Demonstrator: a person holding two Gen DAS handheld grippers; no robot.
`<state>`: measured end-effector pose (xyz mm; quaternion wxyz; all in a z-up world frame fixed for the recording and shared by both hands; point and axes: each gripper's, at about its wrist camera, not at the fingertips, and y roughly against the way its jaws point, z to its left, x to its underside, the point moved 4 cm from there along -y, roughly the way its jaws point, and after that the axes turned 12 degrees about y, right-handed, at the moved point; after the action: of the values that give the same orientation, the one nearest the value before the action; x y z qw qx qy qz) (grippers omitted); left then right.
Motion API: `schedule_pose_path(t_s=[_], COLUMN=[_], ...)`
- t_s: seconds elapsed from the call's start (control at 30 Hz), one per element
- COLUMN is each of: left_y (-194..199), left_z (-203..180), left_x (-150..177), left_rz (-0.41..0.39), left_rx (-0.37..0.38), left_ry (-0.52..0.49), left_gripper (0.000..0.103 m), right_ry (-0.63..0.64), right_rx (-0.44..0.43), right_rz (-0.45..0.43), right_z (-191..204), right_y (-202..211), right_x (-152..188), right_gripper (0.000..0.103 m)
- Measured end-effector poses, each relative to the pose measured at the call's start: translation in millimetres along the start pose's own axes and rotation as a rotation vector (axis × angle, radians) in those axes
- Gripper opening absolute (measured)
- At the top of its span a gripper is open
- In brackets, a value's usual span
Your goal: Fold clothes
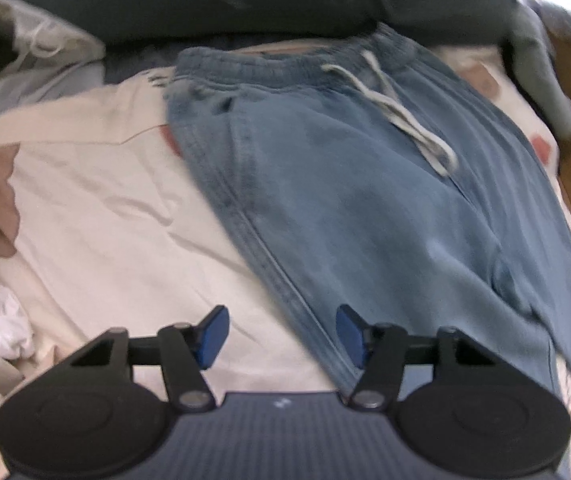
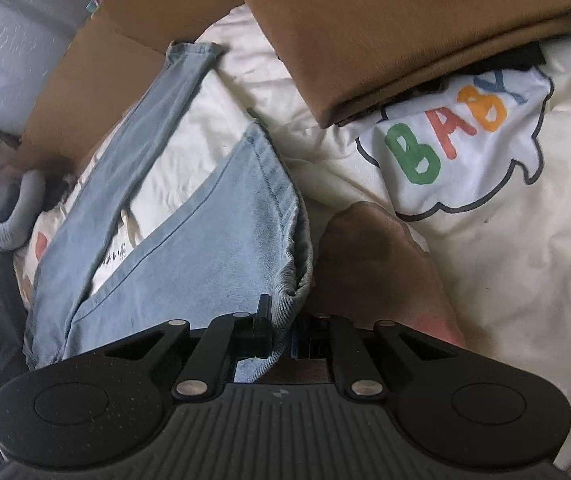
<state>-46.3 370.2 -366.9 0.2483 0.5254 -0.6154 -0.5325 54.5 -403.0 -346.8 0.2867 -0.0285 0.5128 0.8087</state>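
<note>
On the cream bedsheet (image 1: 105,200), right gripper (image 2: 281,336) clenched on a jeans (image 1: 345,184) leg hem, likely for folding; left gripper (image 1: 281,332) released, hovering over the side seam.

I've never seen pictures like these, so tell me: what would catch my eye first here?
Probably the light blue jeans, spread across a cream sheet, with a white drawstring at the waistband. In the right view, the right gripper has pinched the hem of one leg. Beyond it, colourful letters spelling BABY sit on the sheet, partly under a folded brown cloth. The left gripper is open above the jeans' edge.
</note>
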Motion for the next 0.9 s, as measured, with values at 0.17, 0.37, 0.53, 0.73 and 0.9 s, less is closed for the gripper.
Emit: schedule_pose_path(t_s=[0.17,0.37,0.53,0.73,0.9], left_y=[-17,-27,-38,-36,-23], left_z=[19,25,28,36,41], left_x=[-12,-23,-26,-24,-30], left_rz=[-0.005,-0.025,-0.011,0.0,-0.002], left_rx=[0.039,0.091,0.134,0.19,0.217], left_ry=[0.145,0.199,0.259,0.315,0.309], left_gripper=[0.053,0.052,0.052,0.026,0.018], right_ry=[0.047,0.103,0.123,0.147,0.151], right_rx=[0.038,0.086,0.107,0.129,0.142], right_rz=[0.023,0.061,0.081,0.108,0.122], right_z=[9,21,28,33,32], right_y=[19,38,53,67,74], right_x=[0,2,7,16,25], right_gripper=[0.006,0.006,0.006,0.006,0.006])
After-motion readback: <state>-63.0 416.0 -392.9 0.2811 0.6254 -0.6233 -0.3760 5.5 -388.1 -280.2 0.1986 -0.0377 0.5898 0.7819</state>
